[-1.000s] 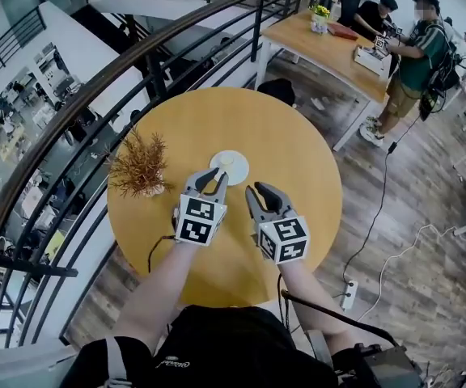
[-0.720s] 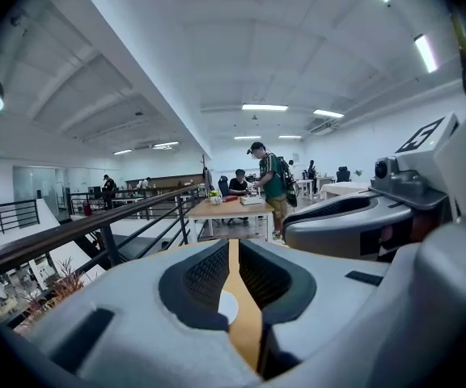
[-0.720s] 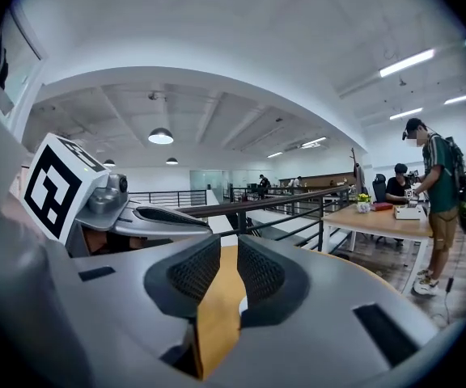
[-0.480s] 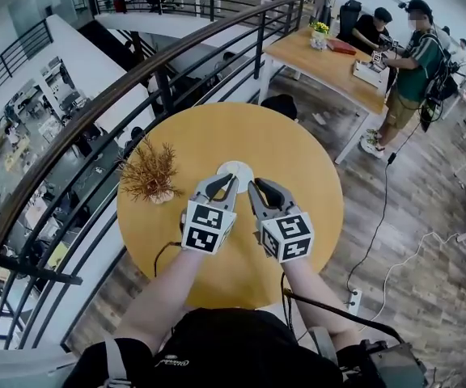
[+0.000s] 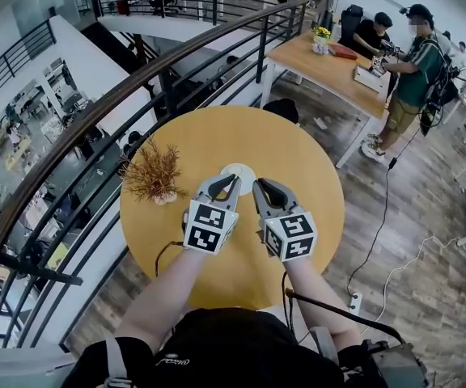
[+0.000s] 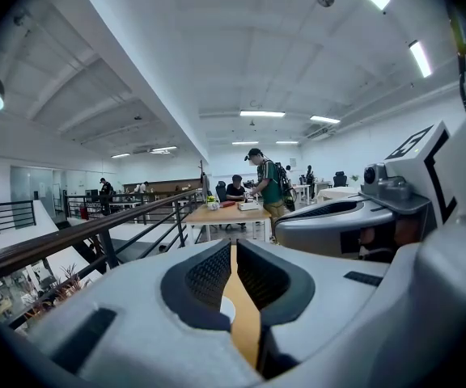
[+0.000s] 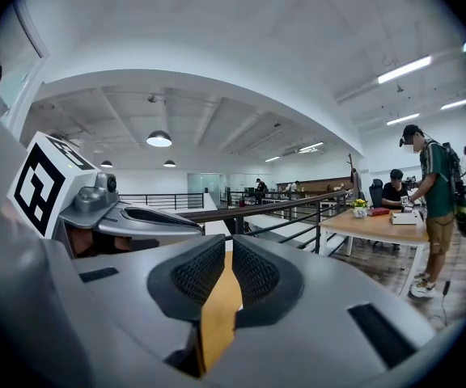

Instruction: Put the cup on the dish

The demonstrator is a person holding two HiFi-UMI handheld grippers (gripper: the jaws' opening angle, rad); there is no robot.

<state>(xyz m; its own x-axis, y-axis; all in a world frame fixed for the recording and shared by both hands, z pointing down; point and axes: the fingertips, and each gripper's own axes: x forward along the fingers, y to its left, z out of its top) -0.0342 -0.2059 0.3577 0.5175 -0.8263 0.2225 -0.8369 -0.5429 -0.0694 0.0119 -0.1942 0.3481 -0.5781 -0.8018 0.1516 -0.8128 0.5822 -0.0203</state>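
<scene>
A small white dish [image 5: 242, 170] lies near the middle of the round yellow table [image 5: 217, 136]; something pale sits on it, too small to tell as the cup. My left gripper [image 5: 231, 181] hovers just in front of the dish and covers its near edge, shut and empty. A white sliver of the dish [image 6: 226, 309] shows through the slit between the left pads. My right gripper [image 5: 259, 187] floats beside it to the right. Its jaws have just been closing and now stand together with nothing between them. Only table top shows past the right gripper [image 7: 229, 247].
A dried brown plant [image 5: 154, 176] stands at the table's left edge. A black railing [image 5: 136, 63] curves behind the table, with a drop to a lower floor beyond. People stand and sit at a wooden desk [image 5: 338, 55] at the far right. A cable [image 5: 379, 217] trails on the floor.
Both grippers' jaws have closed from partly open to together. The grippers have come up a little in front of the dish, and nothing was picked up.
</scene>
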